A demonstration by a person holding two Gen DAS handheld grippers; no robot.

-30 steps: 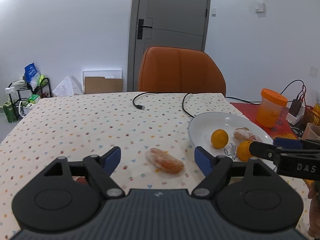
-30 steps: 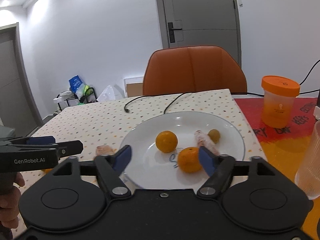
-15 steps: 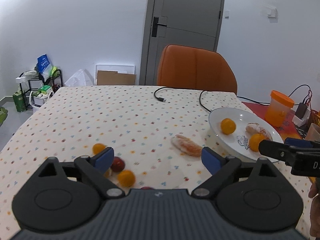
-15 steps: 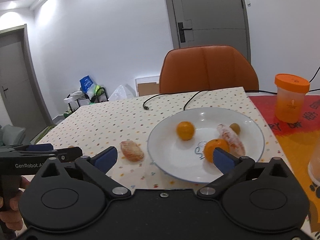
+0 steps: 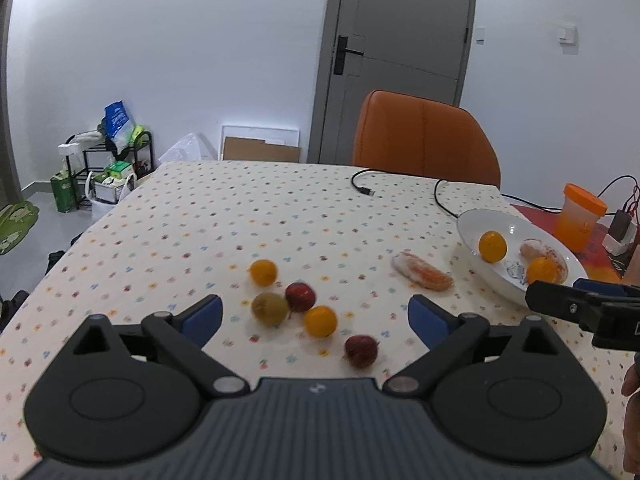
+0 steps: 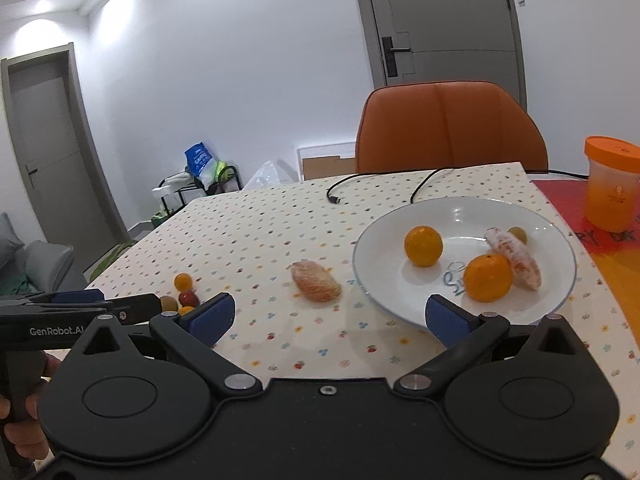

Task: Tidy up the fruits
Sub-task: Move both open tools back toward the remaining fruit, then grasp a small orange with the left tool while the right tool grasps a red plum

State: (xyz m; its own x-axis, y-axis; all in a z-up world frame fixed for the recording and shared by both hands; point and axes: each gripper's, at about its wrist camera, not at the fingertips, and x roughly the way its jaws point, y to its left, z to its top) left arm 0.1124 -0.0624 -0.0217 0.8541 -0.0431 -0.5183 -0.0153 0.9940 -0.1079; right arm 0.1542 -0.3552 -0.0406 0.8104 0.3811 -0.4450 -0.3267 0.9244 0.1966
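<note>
Left wrist view: my left gripper [image 5: 316, 316] has its fingers spread wide and empty, and it has pulled back over the last second, so a near cluster of loose fruit [image 5: 304, 308] now shows. My right gripper [image 6: 330, 316] is likewise agape, holding nothing. The peeled segment [image 6: 316, 286] lies just left of the plate [image 6: 372, 276]; several pieces remain to collect, I judge. "GenRobot.AI" reads on the left tool.
</note>
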